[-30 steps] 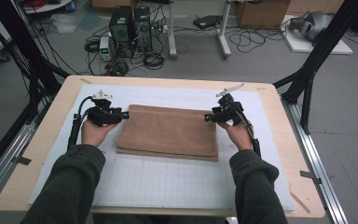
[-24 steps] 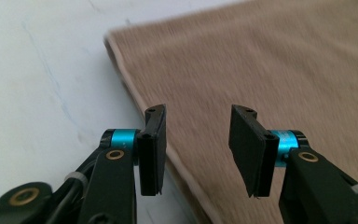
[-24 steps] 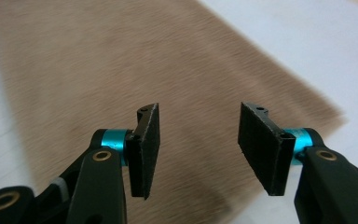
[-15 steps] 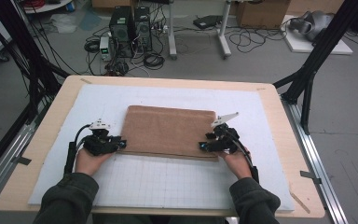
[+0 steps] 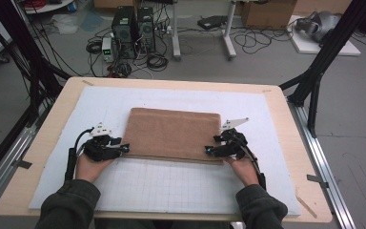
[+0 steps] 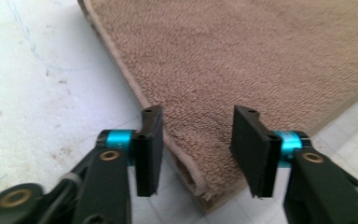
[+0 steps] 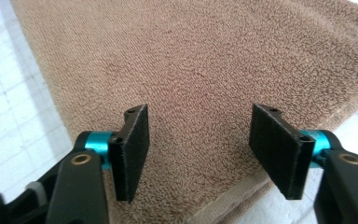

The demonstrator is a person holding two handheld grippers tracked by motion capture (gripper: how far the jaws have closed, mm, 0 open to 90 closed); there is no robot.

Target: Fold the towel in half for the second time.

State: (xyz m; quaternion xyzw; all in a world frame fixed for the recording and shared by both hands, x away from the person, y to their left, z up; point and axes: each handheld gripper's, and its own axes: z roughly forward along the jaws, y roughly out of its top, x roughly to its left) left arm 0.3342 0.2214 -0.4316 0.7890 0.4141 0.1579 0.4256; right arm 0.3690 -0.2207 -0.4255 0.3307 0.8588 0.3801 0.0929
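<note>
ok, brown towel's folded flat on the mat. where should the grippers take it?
Probably at its two near corners. The folded brown towel lies flat, so only the layered edges give the jaws something to close on. Bring the left gripper in low from the near left corner and the right gripper from the near right; both stand open there.

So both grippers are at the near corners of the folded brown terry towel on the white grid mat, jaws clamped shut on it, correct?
Not quite. Both gripper views show the jaws open: the left gripper and right gripper straddle the near corners of the folded brown terry towel on the white grid mat without pinching it.
</note>
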